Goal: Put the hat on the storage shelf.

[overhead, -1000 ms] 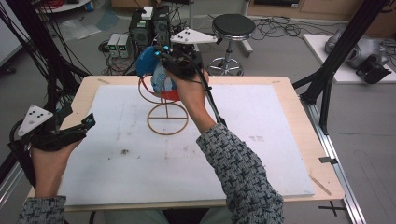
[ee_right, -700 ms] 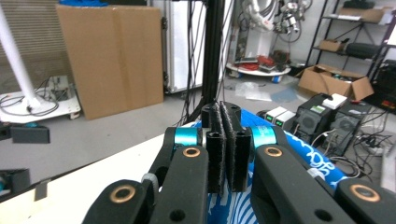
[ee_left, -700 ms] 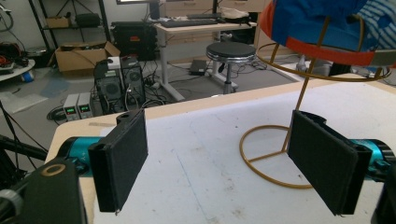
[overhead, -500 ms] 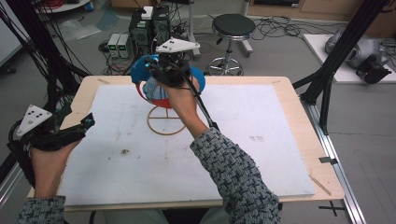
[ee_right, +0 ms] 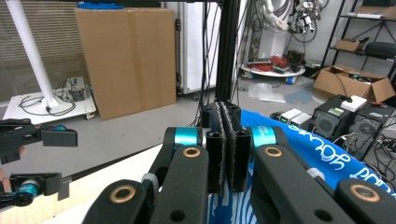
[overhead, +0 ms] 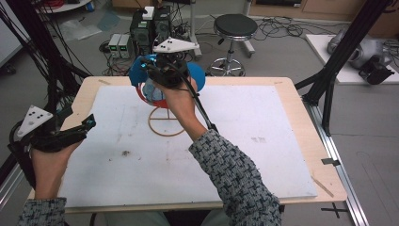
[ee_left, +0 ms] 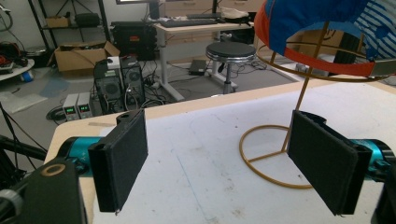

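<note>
A: Pinching the blue cap (overhead: 195, 77), the right gripper (overhead: 162, 75) has its two jaws pressed together on the fabric; in the right gripper view the pads (ee_right: 227, 140) meet with blue cloth squeezed between them.

B: And where does the cap sit from there?

A: Directly under and around that gripper, draped over the top ring of the gold wire stand (overhead: 165, 123), whose round base lies on the table just below the hand, toward the person.

B: So how should this step be done well?

A: My guess is the cap is being settled on, or lifted off, the stand. Either way, move straight along the stem, keep the grip on the cloth rather than the wire, and go slowly; the stand looks light and may tip if the orange-edged rim (ee_left: 327, 58) snags the ring.

B: The other tool?

A: The left gripper (overhead: 77, 129) hovers well apart to the left, jaws spread wide with nothing between them. It faces the stand's base (ee_left: 275, 156), so it could steady the base on the white mat (overhead: 259, 141) if it rocks.
</note>
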Action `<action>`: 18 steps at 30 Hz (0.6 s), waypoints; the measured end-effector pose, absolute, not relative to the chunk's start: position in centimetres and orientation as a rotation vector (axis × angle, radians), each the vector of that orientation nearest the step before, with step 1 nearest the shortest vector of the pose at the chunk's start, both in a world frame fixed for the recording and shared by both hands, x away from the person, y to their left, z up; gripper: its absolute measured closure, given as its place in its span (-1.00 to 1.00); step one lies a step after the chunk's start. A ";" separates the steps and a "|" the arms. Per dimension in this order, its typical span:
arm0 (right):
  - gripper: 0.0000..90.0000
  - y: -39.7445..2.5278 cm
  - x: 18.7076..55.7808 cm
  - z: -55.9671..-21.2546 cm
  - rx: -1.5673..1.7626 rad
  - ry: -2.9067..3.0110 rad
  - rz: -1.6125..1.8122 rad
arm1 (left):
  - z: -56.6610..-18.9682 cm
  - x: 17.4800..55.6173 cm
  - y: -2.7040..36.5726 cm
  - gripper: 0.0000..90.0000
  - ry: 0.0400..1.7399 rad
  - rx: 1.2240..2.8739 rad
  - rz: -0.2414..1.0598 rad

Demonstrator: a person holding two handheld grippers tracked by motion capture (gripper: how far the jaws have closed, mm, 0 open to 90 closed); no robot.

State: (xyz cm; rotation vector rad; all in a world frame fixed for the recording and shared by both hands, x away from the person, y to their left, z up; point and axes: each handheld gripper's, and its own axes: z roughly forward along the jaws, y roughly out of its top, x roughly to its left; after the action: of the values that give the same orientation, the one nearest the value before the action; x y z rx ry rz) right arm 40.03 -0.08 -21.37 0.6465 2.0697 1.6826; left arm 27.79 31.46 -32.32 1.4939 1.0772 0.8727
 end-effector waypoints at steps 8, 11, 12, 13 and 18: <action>0.97 0.5 40.2 -22.2 0.653 2.110 1.624 | -32.3 27.7 31.4 -0.54 1.070 1.500 0.873; 0.97 0.6 40.4 -22.6 0.671 2.120 1.590 | -32.3 27.7 31.5 -0.54 1.073 1.497 0.873; 0.96 0.6 40.5 -22.6 0.673 2.122 1.582 | -32.3 27.7 31.5 -0.54 1.073 1.497 0.872; 0.96 0.6 40.5 -22.7 0.676 2.122 1.567 | -32.3 27.7 31.4 -0.54 1.073 1.498 0.872; 0.96 0.4 40.8 -22.9 0.679 2.114 1.518 | -32.3 27.8 31.3 -0.54 1.071 1.499 0.868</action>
State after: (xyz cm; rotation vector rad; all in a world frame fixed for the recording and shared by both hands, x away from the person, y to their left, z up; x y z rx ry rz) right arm 40.83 0.41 -22.92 0.6786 2.1135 1.5177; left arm 27.79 31.33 -32.30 1.4994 1.0706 0.8684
